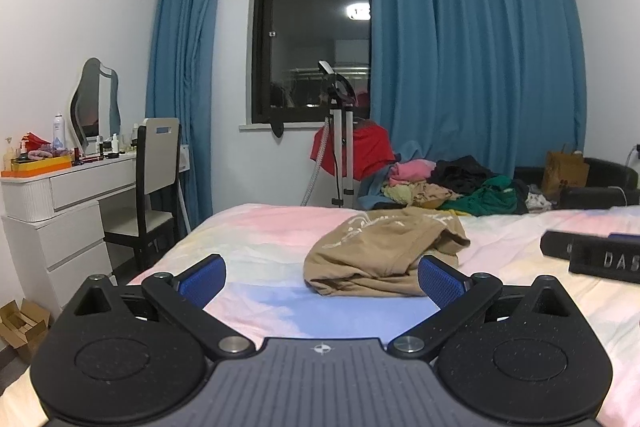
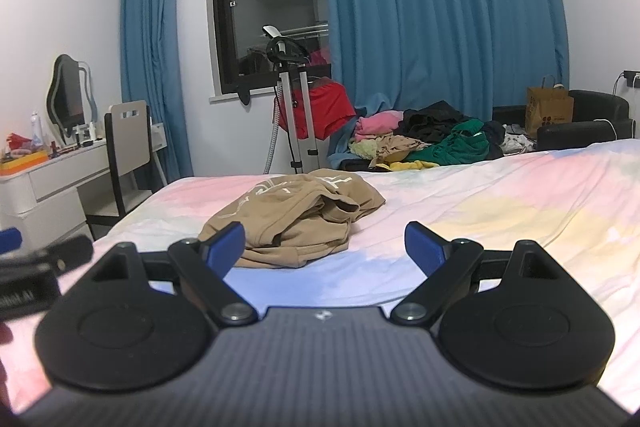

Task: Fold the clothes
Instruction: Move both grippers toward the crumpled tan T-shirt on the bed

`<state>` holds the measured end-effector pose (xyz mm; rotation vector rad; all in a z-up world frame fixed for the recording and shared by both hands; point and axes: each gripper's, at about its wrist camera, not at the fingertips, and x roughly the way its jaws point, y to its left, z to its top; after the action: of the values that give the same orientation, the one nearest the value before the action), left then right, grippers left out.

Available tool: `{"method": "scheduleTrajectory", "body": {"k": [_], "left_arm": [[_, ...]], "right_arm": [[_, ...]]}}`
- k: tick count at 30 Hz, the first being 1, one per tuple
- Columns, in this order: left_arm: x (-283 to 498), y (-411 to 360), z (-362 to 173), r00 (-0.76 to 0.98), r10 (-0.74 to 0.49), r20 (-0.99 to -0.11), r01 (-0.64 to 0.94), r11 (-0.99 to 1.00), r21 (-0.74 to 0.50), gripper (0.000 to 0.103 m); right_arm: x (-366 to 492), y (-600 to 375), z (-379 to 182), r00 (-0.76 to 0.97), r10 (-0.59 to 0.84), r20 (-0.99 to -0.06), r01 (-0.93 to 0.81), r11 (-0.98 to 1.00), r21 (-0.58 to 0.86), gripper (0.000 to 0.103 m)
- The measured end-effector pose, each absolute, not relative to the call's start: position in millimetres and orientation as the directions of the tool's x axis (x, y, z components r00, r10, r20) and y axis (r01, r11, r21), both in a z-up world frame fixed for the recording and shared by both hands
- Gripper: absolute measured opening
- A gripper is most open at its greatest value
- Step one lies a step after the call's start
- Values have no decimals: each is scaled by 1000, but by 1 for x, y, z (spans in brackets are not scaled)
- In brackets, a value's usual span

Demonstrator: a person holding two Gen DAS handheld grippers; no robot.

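While both the left gripper (image 1: 322, 277) and right gripper (image 2: 325, 245) gape empty, a crumpled tan garment (image 1: 384, 251) lies on the bed (image 1: 248, 227).

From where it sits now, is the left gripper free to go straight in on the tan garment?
Probably yes. The left gripper is open and aimed at the tan garment, crumpled just ahead on the bed. Only bare sheet lies between them, and the right gripper sits off to the side.

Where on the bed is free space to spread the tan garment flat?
Bare sheet lies right of the tan garment, toward the bed middle, and in front of it before both open grippers. The far edge is crowded by the clothes pile.
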<state>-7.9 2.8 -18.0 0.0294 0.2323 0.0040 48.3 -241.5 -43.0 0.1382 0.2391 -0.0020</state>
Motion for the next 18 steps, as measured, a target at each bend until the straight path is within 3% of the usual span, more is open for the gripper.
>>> {"method": "scheduleTrajectory", "body": {"k": [10,18], "left_arm": [[-2,-3,-29,961,-57,-272,64,998,19,103],[76,-54,-51,942,-56,-330,122,976,182,103]], "right_arm": [[45,-251,-39,971,-3,-241,47,983,177,89],[47,-263,-43,961,-28,-277,94,969,229,89]]}}
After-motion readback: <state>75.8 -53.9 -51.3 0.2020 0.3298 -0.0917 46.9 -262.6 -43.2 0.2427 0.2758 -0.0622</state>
